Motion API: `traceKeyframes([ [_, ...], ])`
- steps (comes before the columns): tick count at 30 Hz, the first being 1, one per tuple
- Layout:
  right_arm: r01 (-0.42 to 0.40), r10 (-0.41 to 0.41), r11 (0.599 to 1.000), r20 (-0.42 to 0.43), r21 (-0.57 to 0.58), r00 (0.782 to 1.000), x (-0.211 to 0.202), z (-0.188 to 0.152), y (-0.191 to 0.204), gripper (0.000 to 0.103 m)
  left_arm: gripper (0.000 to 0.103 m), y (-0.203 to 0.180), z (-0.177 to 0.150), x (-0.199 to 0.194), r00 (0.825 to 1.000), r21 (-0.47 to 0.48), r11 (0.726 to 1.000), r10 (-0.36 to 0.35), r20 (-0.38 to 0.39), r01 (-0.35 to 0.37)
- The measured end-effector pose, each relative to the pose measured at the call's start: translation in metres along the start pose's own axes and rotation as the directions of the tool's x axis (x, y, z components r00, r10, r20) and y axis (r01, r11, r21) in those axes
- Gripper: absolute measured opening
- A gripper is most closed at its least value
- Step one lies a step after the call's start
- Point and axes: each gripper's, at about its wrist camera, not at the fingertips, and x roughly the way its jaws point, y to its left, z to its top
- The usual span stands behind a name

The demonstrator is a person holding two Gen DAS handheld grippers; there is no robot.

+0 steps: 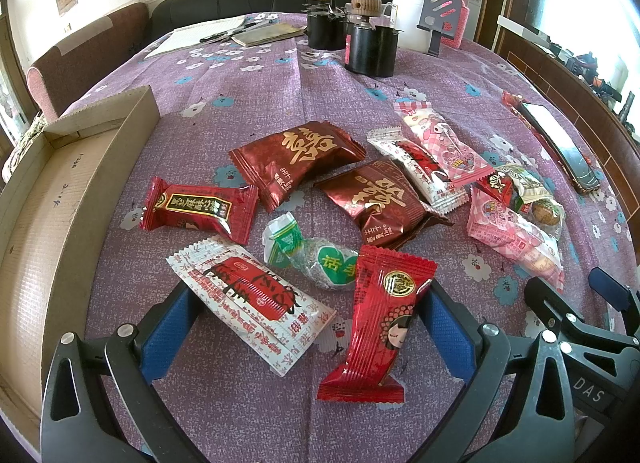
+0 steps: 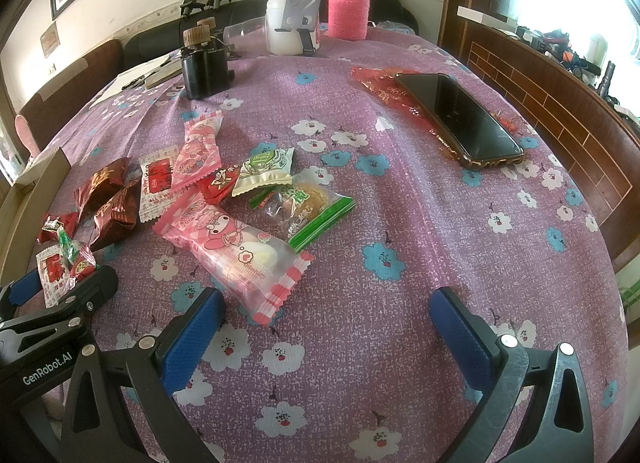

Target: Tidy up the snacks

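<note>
Hovering low over the purple flowered tablecloth (image 1: 240, 415), the left gripper (image 1: 304, 327) has its jaws spread wide, empty, with a white-and-red packet (image 1: 252, 303) and a red bar with a cartoon face (image 1: 380, 315) lying between its blue pads (image 1: 164, 339). Just past them, toward 12 o'clock, sits a clear green-label sweet (image 1: 316, 255), then a red wrapped candy (image 1: 200, 209) at 11 o'clock and two dark maroon pouches (image 1: 298, 161) touching at their edges. At 9 o'clock an open cardboard box (image 1: 100, 167) stands at the table's side. The right gripper (image 2: 326, 337) is likewise open and holds nothing; the corner of a pink cartoon packet (image 2: 236, 253) lies just beside its left pad at 11 o'clock. Beyond that rest a green-edged pastry packet (image 2: 308, 209) and a second pink packet (image 2: 200, 153). A dark phone (image 2: 460, 119) lies at 1 o'clock, and black jars (image 2: 204, 67) and a pink flask (image 2: 348, 3) stand far off near 12.
</note>
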Motion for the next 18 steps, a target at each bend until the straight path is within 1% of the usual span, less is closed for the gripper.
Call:
traceKeyframes([
  [14, 0.0, 0.0, 1.0, 0.0, 0.0, 1.0, 0.0, -0.0001, 0.0001, 0.103, 0.103, 0.0, -0.0001, -0.0001, 1.0, 0.002, 1.0, -0.001, 0.0, 0.001],
  [18, 0.0, 0.0, 1.0, 0.0, 0.0, 1.0, -0.0001, -0.0001, 0.0001, 0.103, 0.103, 0.0007, -0.0019, -0.0018, 1.0, 0.026, 0.999, -0.021, -0.01, 0.021],
])
